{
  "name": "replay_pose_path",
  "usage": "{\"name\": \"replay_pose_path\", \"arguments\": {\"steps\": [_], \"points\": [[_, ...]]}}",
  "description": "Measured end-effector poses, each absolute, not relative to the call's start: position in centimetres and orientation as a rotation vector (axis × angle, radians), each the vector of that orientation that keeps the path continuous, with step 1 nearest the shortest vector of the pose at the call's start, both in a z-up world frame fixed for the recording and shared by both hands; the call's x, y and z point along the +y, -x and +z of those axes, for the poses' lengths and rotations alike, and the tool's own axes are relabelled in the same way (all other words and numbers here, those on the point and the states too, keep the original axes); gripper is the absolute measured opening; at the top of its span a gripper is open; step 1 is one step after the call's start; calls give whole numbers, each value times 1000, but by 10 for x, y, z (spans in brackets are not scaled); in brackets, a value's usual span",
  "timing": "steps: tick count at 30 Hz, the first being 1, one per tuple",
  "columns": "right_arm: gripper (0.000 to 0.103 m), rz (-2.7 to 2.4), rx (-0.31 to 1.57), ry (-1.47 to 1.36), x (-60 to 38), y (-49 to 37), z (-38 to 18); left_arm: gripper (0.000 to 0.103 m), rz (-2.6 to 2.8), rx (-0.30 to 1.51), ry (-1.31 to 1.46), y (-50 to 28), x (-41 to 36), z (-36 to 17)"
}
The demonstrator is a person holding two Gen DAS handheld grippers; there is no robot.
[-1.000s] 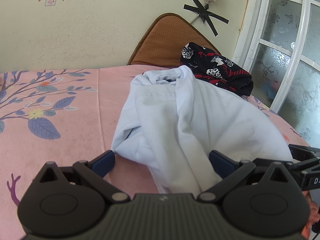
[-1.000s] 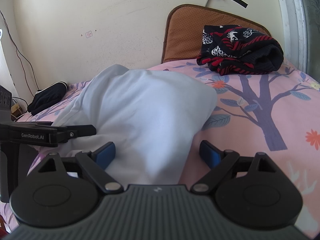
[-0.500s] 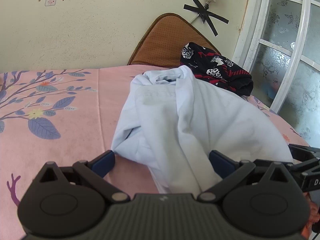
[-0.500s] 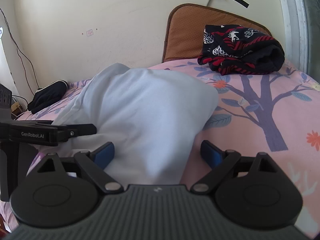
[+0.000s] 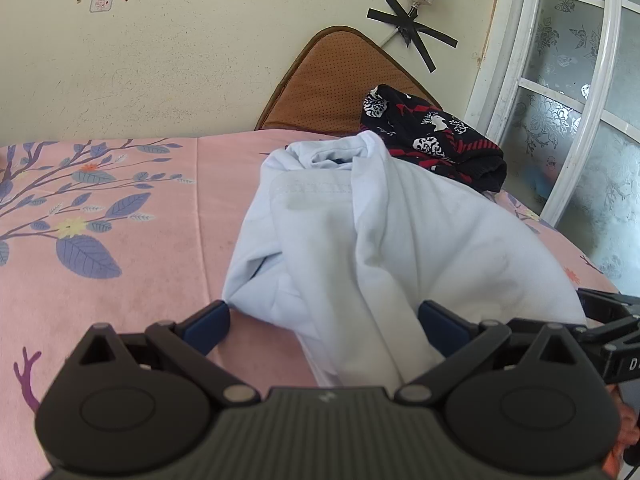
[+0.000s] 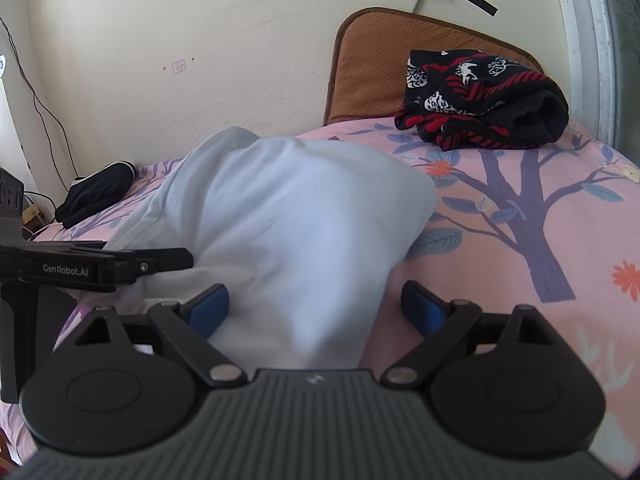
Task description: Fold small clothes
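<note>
Pale blue cloth is the whole business here: a small light-blue garment (image 5: pixel 360 248) lies bunched and humped on the pink flowered bed (image 5: pixel 120 248), its hem end heaped toward the person and its collar end pointing at the wall. Both grippers sit low at that near edge. The left gripper (image 5: pixel 324 320) has its jaws spread wide, with a fold of the garment lying loosely between the blue pads; nothing is pinched. The right gripper (image 6: pixel 314 304) is just as wide apart, the cloth bulging up between its pads (image 6: pixel 208 306) but not clamped either. From the right wrist view the left one shows as a black bar beside the heap, so the two tools are close together at the same end.

As for progress, I'd say this piece has barely begun. It is rumpled, doubled over itself unevenly, with no clean crease or squared edge anywhere that I can see. It probably wants taking by the near edge, spreading flat, then folding.

Behind it, a black, red and white patterned garment (image 6: pixel 480 100) rests against a brown cushion (image 6: pixel 368 64) at the wall; it looks rolled or roughly folded, perhaps already finished, though I can't be sure. Something dark, glove-like (image 6: pixel 96 192) lies at the far left edge of the bed.
</note>
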State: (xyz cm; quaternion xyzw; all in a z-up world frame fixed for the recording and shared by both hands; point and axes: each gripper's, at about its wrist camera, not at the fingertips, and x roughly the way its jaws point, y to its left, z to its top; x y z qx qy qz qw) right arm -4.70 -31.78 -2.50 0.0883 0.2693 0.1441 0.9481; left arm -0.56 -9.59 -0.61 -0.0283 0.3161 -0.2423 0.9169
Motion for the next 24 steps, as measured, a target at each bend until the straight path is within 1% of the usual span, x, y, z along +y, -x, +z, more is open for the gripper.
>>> {"name": "replay_pose_path", "arguments": {"steps": [24], "points": [[95,290,542,-202,-318,49,-25,103,-499,650,59,6,-96,-6]]}}
